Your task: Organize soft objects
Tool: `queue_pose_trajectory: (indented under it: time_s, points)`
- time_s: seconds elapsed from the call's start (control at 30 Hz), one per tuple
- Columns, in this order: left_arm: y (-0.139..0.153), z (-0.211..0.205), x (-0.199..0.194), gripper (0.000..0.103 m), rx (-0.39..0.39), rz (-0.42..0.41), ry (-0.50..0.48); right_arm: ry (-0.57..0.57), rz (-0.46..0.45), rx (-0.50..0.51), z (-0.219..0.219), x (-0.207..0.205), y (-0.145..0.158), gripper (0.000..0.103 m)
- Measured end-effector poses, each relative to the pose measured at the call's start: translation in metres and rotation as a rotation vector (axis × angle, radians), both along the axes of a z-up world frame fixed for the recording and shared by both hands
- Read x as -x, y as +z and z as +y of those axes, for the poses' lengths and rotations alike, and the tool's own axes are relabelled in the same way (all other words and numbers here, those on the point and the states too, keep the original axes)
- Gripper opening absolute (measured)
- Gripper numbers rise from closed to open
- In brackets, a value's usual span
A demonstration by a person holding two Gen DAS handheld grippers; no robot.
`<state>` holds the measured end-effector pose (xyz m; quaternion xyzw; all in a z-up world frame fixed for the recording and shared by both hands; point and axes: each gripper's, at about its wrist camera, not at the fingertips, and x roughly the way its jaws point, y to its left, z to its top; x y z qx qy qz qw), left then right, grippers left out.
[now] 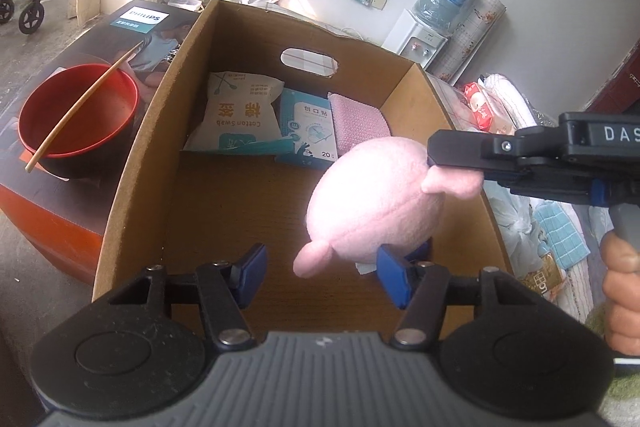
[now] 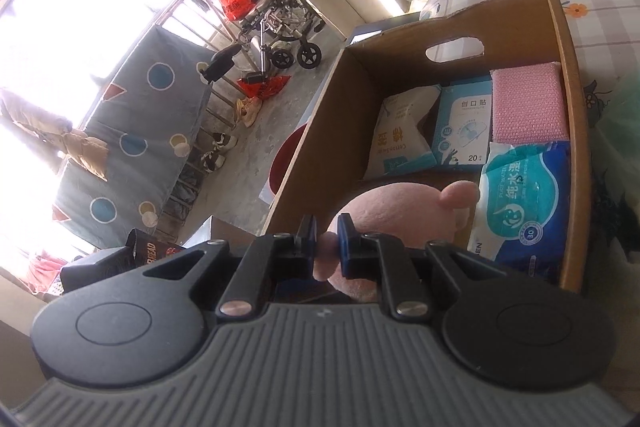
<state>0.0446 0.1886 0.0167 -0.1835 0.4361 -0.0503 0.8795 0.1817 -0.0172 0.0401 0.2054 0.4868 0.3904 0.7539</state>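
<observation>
A pink plush toy [image 1: 370, 195] hangs over the inside of a brown cardboard box [image 1: 148, 131]. My right gripper [image 2: 324, 243] is shut on a small limb of the plush toy [image 2: 384, 211]; it also shows in the left wrist view [image 1: 434, 157], coming in from the right. My left gripper [image 1: 320, 275] is open and empty at the box's near edge, just below the toy. In the box lie a cotton swab pack [image 1: 240, 115], a blue plaster box [image 1: 308, 127], a pink sponge cloth [image 1: 358, 121] and a wet wipes pack [image 2: 524, 199].
A red bowl [image 1: 76, 115] with a chopstick [image 1: 80, 107] stands on a Philips carton [image 1: 144, 19] left of the box. A water dispenser [image 1: 420, 39] and piled cloths [image 1: 500, 99] are at the right. A wheelchair [image 2: 276, 27] stands across the floor.
</observation>
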Motion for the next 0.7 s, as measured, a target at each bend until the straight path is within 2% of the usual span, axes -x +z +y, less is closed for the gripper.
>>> queue_pose_trajectory:
  time_s: [0.13,0.3,0.43,0.5,0.7]
  points:
    - [0.001,0.003,0.003,0.061,0.006,0.005,0.014,0.004,0.123,-0.050,0.000,-0.003,-0.016,0.007]
    - [-0.004,0.001,0.007,0.061,0.009,0.018,0.006,-0.003,0.117,-0.021,0.003,-0.002,-0.019,0.007]
    - [-0.004,-0.002,0.007,0.062,0.009,0.024,-0.012,-0.017,0.075,-0.008,-0.005,-0.001,-0.011,0.010]
    - [-0.003,-0.004,0.005,0.068,0.004,0.027,-0.025,-0.026,0.044,0.001,-0.011,0.001,-0.006,0.010]
    - [-0.005,-0.023,-0.008,0.078,-0.053,0.074,-0.106,-0.040,-0.037,0.052,-0.032,0.022,-0.004,0.019]
